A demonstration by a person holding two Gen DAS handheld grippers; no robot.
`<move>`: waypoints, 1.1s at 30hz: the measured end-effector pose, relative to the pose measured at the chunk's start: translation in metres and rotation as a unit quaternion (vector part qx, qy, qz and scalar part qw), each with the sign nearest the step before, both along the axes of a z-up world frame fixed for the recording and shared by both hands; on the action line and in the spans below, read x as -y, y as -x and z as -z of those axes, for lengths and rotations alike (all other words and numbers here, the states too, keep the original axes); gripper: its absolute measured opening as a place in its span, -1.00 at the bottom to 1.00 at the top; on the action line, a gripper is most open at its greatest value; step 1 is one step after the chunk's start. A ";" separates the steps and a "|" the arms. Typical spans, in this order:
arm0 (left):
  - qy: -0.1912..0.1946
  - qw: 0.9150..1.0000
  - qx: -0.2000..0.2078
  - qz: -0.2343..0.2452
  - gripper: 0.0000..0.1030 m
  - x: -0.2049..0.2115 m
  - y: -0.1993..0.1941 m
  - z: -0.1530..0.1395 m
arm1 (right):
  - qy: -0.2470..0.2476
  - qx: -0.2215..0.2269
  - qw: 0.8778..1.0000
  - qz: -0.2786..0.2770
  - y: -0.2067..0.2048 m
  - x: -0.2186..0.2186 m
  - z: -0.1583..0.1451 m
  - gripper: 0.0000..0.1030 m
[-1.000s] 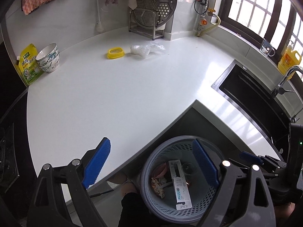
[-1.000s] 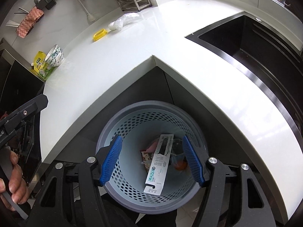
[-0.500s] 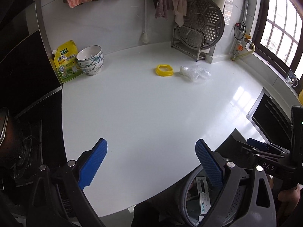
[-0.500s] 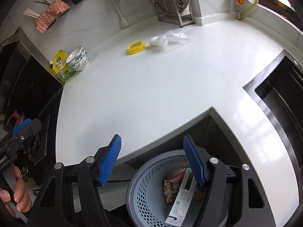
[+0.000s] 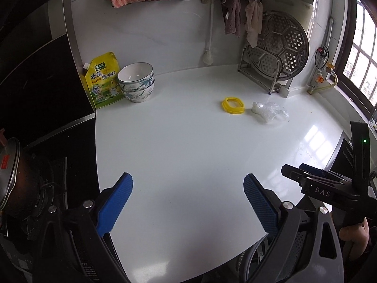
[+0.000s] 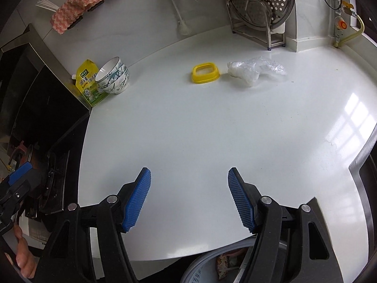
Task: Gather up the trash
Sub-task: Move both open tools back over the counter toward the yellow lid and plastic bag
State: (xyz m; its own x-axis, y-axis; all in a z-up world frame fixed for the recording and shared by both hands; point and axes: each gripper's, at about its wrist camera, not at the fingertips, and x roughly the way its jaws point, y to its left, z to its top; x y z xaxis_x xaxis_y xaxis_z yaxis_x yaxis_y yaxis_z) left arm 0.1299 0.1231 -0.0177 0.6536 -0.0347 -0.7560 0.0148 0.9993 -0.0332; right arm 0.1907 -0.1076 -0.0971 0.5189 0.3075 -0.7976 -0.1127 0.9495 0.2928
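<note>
— On the white counter [image 6: 188, 129], at about one o'clock from our right gripper [image 6: 189, 198], lies the crumpled plastic bag [image 6: 254, 70], long axis running three to nine o'clock; the yellow ring [image 6: 205, 73] sits just beside it at its nine o'clock.

— Which of our hands is nearer?

— We judge the right, though both are well apart from it; from the left gripper [image 5: 188, 202] the bag [image 5: 268, 113] also lies at one o'clock. Both grippers are spread wide, holding nothing.

— And the count?

— One bag, one ring, one trash basket [image 6: 200, 271] at six o'clock below the counter edge, two stacked bowls [image 6: 113, 76], one yellow pouch [image 6: 87, 82].
</note>
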 end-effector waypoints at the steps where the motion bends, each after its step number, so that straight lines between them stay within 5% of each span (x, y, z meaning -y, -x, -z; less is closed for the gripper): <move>1: 0.003 1.000 0.000 0.006 0.81 0.002 -0.008 0.001 | 0.001 0.000 1.000 0.005 -0.003 0.002 0.000 0.27; 21: 0.021 0.989 -0.051 0.140 0.81 0.055 -0.206 0.062 | 0.018 -0.017 0.982 0.187 -0.086 0.068 0.014 0.27; 33: 0.020 0.983 -0.054 0.176 0.81 0.082 -0.284 0.096 | 0.026 -0.006 0.968 0.248 -0.163 0.089 0.020 0.27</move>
